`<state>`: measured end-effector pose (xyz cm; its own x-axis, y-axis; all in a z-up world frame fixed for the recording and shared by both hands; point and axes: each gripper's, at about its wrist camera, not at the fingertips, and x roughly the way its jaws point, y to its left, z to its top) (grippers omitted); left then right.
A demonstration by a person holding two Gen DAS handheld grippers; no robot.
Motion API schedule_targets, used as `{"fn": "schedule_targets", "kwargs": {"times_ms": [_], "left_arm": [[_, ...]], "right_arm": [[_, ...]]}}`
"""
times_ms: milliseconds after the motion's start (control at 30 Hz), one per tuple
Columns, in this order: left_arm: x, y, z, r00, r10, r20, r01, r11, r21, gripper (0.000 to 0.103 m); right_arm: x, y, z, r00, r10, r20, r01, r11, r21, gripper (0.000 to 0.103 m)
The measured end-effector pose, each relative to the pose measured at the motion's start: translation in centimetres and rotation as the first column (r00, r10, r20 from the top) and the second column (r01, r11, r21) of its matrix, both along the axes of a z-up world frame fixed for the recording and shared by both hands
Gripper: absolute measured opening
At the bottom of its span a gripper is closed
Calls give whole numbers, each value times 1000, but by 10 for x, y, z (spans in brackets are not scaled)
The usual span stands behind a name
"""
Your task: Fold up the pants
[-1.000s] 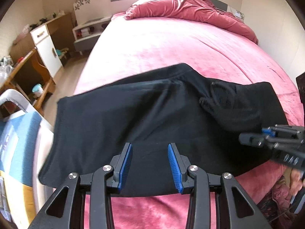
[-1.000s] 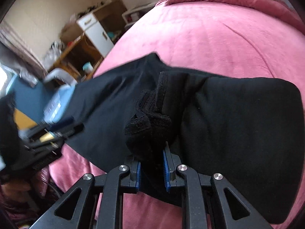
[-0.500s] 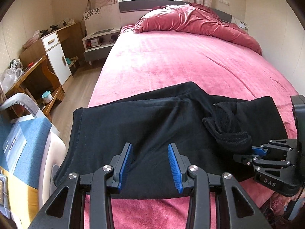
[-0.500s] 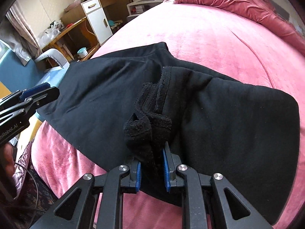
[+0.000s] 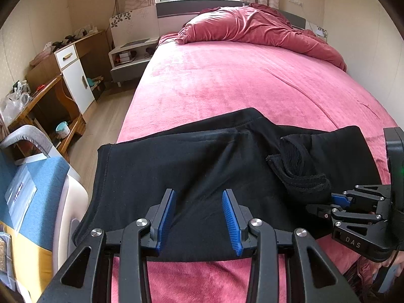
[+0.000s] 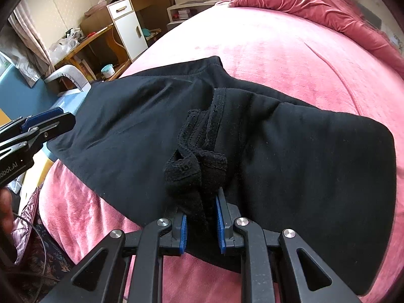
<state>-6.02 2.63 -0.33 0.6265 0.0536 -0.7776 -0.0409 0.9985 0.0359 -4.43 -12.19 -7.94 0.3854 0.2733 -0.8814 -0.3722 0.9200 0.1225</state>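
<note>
Right claw (image 6: 201,223) grasps the pants' (image 6: 290,151) bunched waistband (image 6: 195,169); left claw (image 5: 199,219) hangs released over them, empty.

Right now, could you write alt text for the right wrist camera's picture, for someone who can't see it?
The right gripper pinches a bunched fold of black pants spread across a pink bed. The left gripper hovers open at the left edge, holding nothing.
</note>
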Motion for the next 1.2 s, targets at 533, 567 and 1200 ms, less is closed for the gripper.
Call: {"fn": "schedule_targets", "kwargs": {"times_ms": [533, 567, 1200], "left_arm": [[13, -2, -20, 992, -57, -109, 37, 984, -174, 48], [18, 3, -26, 989, -54, -140, 19, 971, -238, 49], [94, -57, -83, 906, -260, -332, -19, 762, -648, 58]], "right_arm": [[-8, -19, 21, 999, -37, 22, 35, 994, 100, 52], [-10, -23, 26, 999, -37, 30, 34, 994, 108, 53], [-86, -204, 45, 891, -455, -1, 455, 891, 9, 53]]}}
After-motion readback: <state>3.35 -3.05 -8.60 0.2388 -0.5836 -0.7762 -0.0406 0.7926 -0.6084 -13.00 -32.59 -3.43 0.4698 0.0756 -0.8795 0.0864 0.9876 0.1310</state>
